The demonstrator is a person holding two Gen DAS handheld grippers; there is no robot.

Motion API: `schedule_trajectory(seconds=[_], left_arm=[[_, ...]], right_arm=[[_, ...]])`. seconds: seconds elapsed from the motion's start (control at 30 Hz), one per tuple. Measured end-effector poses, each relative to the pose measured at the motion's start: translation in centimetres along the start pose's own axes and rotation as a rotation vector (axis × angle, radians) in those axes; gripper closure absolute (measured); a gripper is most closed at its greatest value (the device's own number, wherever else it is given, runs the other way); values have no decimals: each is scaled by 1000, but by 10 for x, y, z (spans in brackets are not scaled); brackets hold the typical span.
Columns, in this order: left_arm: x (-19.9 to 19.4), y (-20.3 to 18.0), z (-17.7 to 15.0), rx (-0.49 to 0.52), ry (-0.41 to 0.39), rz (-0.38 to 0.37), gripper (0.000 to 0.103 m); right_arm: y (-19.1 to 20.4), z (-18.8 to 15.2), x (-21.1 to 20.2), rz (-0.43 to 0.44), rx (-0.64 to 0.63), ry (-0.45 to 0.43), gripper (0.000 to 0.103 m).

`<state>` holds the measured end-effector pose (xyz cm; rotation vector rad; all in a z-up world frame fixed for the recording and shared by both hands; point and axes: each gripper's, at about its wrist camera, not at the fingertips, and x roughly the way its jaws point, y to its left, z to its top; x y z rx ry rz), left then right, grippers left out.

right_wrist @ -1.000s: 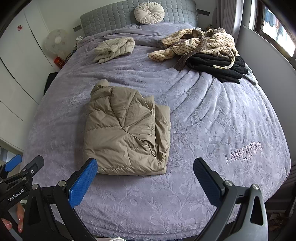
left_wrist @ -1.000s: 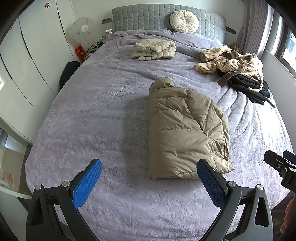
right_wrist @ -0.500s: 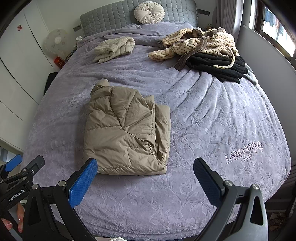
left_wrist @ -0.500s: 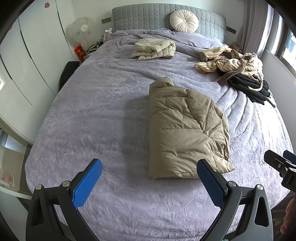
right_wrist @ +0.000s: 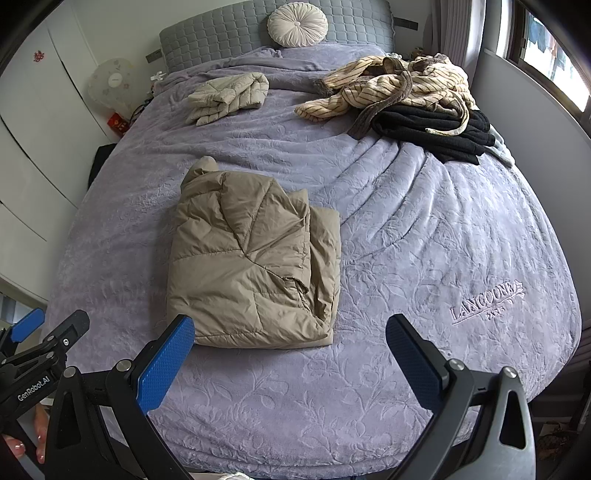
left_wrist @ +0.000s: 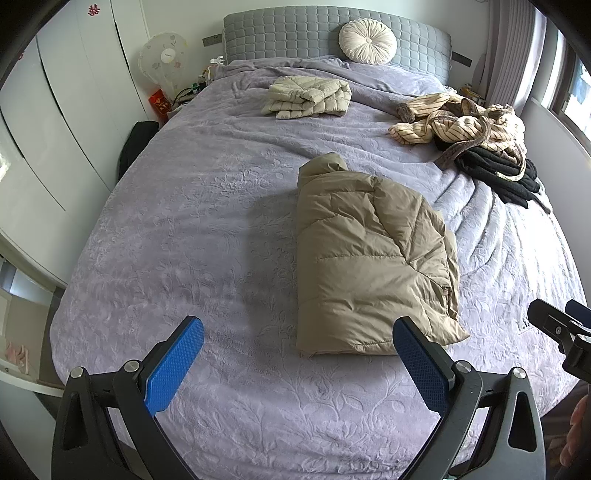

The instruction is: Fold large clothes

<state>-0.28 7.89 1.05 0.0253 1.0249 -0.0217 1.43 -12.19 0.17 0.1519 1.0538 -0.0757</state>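
Note:
A tan puffer jacket lies folded into a thick rectangle on the middle of the purple bed cover. My left gripper hovers open above the foot of the bed, its right finger just short of the jacket's near edge. My right gripper is open too, nothing between its blue pads, with the jacket's near edge just beyond its left finger. Each gripper shows at the edge of the other's view.
A folded cream quilted jacket lies near the grey headboard. A striped robe is heaped on black clothing at the far right. White wardrobes and a fan line the left.

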Motion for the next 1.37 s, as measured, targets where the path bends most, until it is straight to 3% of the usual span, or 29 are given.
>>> schedule_trajectory(seconds=[1.37], left_arm=[[5,5,3,6,-3,-9,1]], right_arm=[[3,-3,-4,3,0,9,0]])
